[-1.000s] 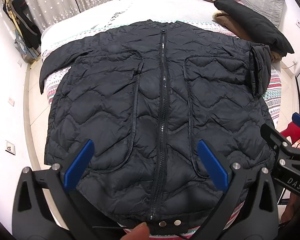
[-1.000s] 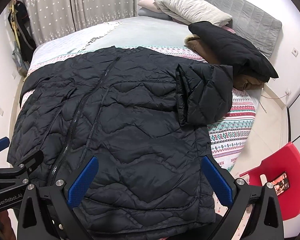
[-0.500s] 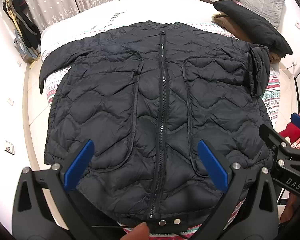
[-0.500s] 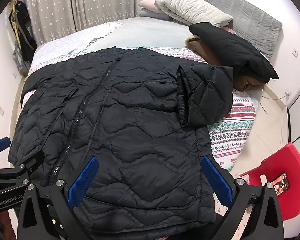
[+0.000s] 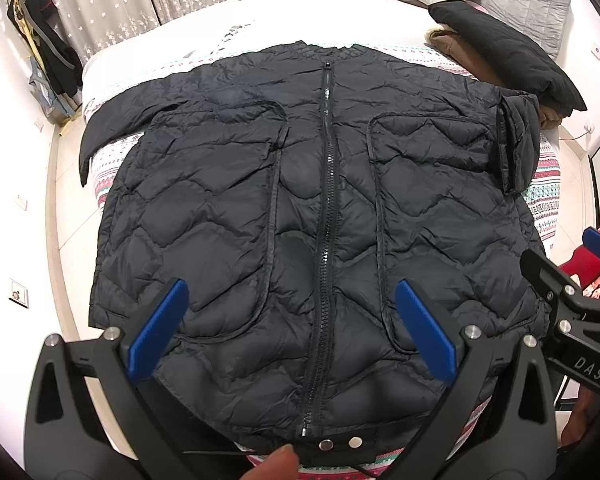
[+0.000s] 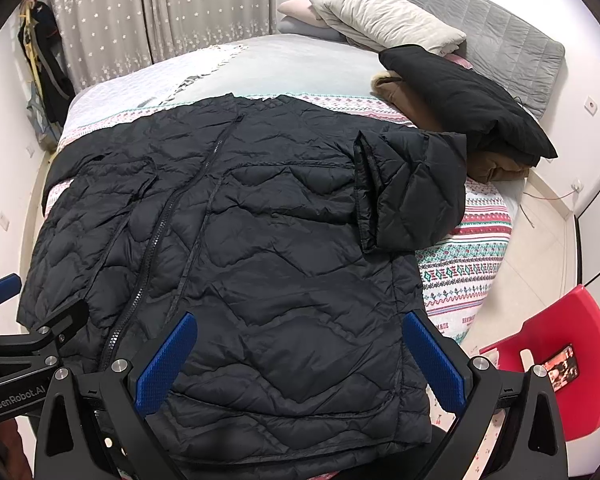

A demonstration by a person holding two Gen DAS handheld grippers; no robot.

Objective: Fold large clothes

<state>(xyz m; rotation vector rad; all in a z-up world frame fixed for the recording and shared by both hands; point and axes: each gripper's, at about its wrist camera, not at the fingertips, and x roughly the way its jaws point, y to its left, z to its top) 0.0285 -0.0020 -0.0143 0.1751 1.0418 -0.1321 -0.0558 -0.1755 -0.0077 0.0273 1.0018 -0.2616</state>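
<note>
Flat ahead, jacket point(image 5: 320, 208), beyond left claw point(image 5: 296, 332) gaping

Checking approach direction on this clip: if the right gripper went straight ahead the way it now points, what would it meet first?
Most likely the black quilted jacket spread flat on the bed: the open right gripper frames its lower right panel, empty, with nothing in between. Depth is hard to judge through the fisheye.
</note>
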